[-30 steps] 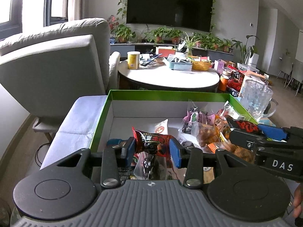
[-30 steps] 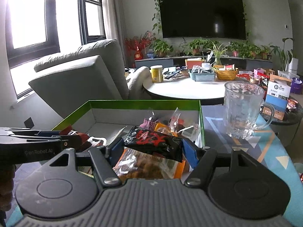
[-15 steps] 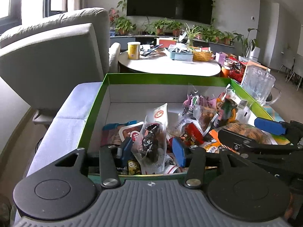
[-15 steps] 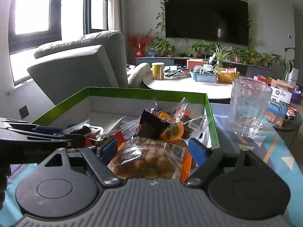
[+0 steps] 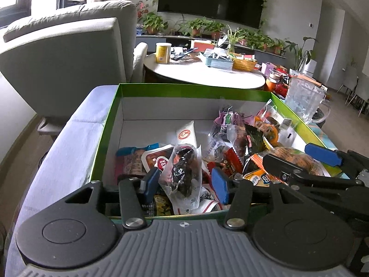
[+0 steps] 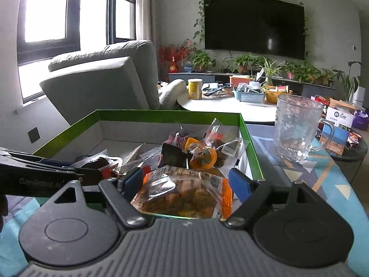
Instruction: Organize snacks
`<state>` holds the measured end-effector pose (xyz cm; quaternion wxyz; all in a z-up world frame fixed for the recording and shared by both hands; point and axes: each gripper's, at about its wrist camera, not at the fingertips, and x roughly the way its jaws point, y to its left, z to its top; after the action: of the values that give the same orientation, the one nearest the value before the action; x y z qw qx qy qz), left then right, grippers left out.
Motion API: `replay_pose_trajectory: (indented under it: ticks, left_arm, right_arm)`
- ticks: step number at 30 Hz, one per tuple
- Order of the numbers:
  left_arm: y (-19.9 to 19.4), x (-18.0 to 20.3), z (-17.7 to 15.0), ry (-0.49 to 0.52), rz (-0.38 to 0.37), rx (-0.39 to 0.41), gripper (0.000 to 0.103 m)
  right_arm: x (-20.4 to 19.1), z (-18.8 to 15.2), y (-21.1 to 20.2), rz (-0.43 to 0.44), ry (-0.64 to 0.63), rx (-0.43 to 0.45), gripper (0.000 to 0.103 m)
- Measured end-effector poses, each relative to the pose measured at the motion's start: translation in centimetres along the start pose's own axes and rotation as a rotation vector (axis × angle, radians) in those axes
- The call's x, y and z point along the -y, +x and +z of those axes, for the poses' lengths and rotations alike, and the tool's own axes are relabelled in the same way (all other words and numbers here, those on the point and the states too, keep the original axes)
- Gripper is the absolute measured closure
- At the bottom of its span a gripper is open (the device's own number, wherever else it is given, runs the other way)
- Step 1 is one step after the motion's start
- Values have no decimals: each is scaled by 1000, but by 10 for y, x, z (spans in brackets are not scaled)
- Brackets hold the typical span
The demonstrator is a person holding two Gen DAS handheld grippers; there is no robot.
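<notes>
**Both my grippers over the snack box**

My left gripper (image 5: 184, 182) has just been opening; its blue pads flank a crinkly clear packet of dark snack (image 5: 184, 173) without pressing it. My right gripper (image 6: 188, 183) stands apart around an orange-edged packet (image 6: 184, 194), pads not touching. Both packets lie in the green-rimmed cardboard box (image 5: 184, 87) on a patterned table (image 6: 322, 184), beside a ribbed glass mug (image 6: 296, 127).

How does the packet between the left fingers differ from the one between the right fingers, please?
The left packet is clear and white, showing a dark, nearly black snack; the right packet has orange edges and golden-brown contents. The left packet stands tall and narrow; the right packet lies wide and flat. Both are see-through, sealed, and over the green box.
</notes>
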<state>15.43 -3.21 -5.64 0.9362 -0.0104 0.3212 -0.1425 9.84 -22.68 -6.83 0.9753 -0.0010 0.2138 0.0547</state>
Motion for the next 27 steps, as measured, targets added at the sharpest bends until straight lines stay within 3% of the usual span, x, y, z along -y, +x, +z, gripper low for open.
replay_pose_trajectory:
  ticks: [7,14,21,27]
  left_arm:
    - [-31,11,-6,68,67,103,56]
    - [-45,11,-13,43,69,91,54]
    - [-71,17,-24,56,95,128,50]
    - [-89,18,-35,56,139,143,41]
  right_arm:
    - [0,0,-19,-22,40,26,36]
    - [3,2,-39,-36,87,19,36]
    - [-3,-2,-58,-26,82,-2,36]
    - [-13,-4,-80,-29,54,7,36]
